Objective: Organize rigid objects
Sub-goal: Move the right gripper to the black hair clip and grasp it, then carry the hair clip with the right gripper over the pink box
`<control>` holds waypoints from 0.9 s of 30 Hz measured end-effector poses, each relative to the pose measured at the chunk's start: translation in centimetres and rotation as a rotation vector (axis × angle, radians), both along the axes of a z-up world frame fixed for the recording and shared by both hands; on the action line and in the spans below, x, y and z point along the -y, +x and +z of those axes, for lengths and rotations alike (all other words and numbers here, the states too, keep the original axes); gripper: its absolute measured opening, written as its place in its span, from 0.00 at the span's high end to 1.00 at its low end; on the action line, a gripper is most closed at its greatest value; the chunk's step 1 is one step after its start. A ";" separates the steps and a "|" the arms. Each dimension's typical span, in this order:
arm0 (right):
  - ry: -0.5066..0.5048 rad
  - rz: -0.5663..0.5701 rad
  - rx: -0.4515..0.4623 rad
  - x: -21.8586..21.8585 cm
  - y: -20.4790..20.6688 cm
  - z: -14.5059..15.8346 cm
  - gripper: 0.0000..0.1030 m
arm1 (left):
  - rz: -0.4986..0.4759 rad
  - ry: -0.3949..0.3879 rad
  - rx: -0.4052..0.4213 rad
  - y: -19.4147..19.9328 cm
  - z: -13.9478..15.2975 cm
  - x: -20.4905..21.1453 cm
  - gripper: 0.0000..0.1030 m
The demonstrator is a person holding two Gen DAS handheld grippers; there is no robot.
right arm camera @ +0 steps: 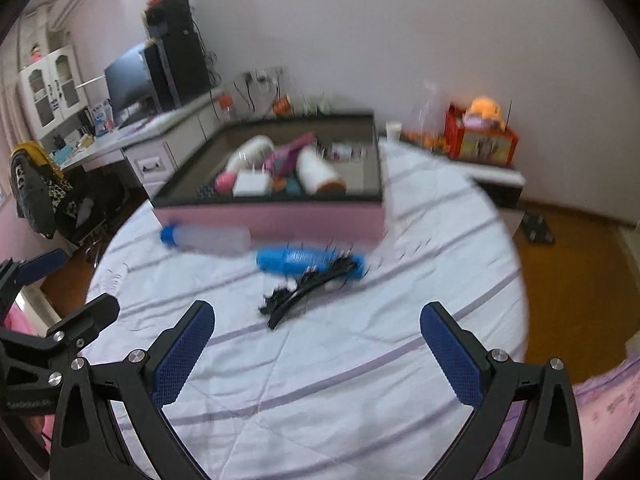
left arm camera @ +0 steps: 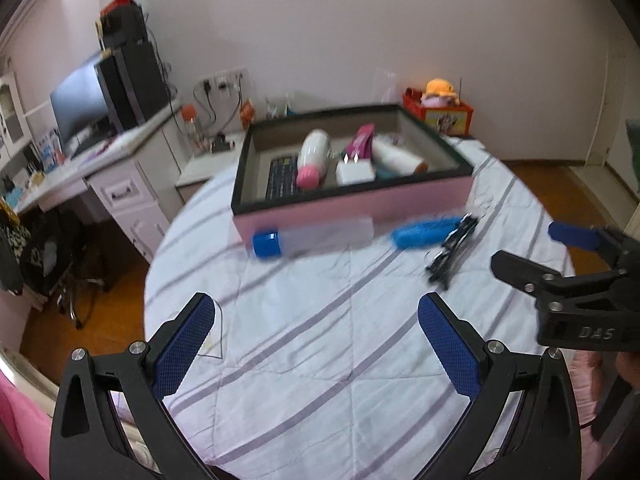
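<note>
Both claws, left [left arm camera: 316,344] and right [right arm camera: 316,350], wide apart, empty; black hair clip [right arm camera: 308,294] just beyond the right.

Both views are lit by soft, even daylight with a faint pink-violet cast on the plain white wall [left arm camera: 360,20]. The light is diffuse and its source cannot be told; shadows are weak, only a thin dark band under the pink open-topped box [left arm camera: 352,210]. Motion blur smears everything ahead of the left gripper [left arm camera: 316,344]: the clear plastic bottle with a blue cap [left arm camera: 312,238] and the blue oblong hairbrush [left arm camera: 424,232] are streaked sideways. The right wrist view is blurrier still, the black hair clip [right arm camera: 308,296] ahead of the right gripper [right arm camera: 318,350] losing its outline. The grippers' own blue textured pads [left arm camera: 184,348] stay sharp. Fisheye distortion bows the white striped bed cover [right arm camera: 320,380] into a dome, and black vignetting fills the corners.
</note>
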State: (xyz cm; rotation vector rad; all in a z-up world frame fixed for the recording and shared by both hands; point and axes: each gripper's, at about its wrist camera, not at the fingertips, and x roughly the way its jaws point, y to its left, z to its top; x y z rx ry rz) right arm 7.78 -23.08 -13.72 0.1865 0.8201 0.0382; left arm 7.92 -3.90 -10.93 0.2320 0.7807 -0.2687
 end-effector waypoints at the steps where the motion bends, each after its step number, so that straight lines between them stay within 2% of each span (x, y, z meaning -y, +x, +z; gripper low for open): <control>1: 0.023 -0.004 -0.015 0.0 0.4 -0.7 0.00 | 0.002 -0.001 -0.011 0.4 -0.4 -0.1 0.00; 8: 0.083 -0.053 -0.074 0.2 3.2 -3.5 0.00 | -0.001 -0.011 -0.063 2.6 -2.8 -0.5 0.00; 12: 0.072 -0.072 -0.114 0.3 4.6 -4.5 0.00 | -0.001 -0.023 -0.087 3.6 -3.8 -0.9 0.00; 16: 0.047 -0.056 -0.107 0.2 5.2 -4.4 0.01 | -0.008 -0.039 -0.101 4.4 -4.3 -0.9 0.00; 19: -0.010 -0.062 -0.114 0.0 5.6 -4.5 0.16 | -0.015 -0.043 -0.109 4.8 -4.6 -0.6 0.00; 21: -0.045 -0.061 -0.112 -0.1 5.6 -4.5 0.35 | -0.025 -0.042 -0.110 4.9 -4.7 -0.3 0.00; 22: -0.040 -0.051 -0.107 -0.1 5.6 -4.4 0.39 | -0.031 -0.040 -0.111 4.9 -4.7 -0.1 0.00; 24: 0.008 -0.017 -0.093 0.1 5.3 -4.1 0.66 | -0.037 -0.041 -0.108 4.9 -4.6 0.1 0.00; 27: 0.034 0.029 -0.088 -0.2 4.8 -3.9 0.80 | -0.047 -0.049 -0.107 4.7 -4.3 0.3 0.00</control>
